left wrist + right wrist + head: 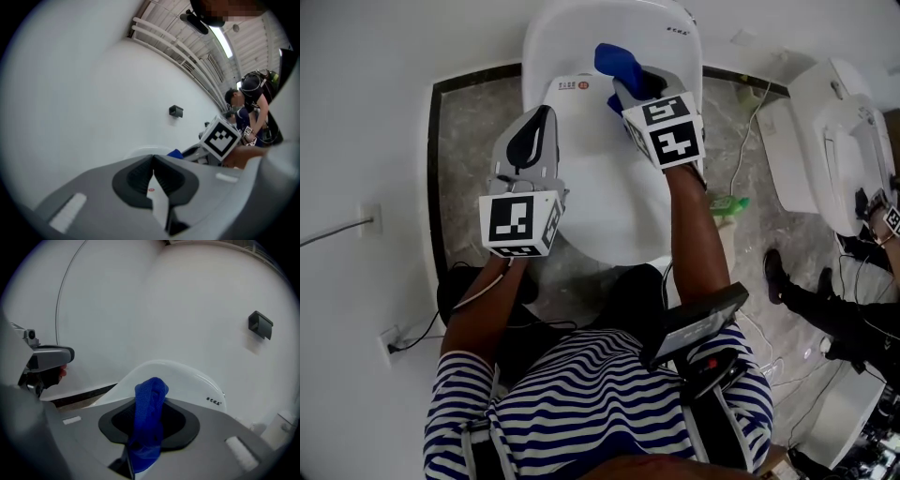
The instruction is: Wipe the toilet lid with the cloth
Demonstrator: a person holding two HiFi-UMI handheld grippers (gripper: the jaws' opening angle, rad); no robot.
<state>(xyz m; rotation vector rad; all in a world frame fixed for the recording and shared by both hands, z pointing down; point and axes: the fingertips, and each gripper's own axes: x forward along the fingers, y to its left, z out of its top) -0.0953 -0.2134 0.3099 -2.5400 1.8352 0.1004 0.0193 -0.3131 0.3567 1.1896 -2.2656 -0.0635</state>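
The white toilet, lid [609, 187] down, stands straight ahead of me against the wall. My right gripper [634, 82] is shut on a blue cloth [617, 60] above the lid's back end, near the tank. In the right gripper view the cloth [149, 418] stands bunched up between the jaws, with the toilet [187, 380] behind it. My left gripper [546, 114] hovers over the lid's left side, shut with nothing in it. In the left gripper view its jaws [153, 158] meet at the tips, and the cloth [175, 152] shows just beyond them.
A second white toilet [830, 141] stands at the right. A green object [727, 203] and a cable lie on the marble floor between the two. Another person's shoe [773, 272] is at the right. A wall socket [390, 343] sits low on the left.
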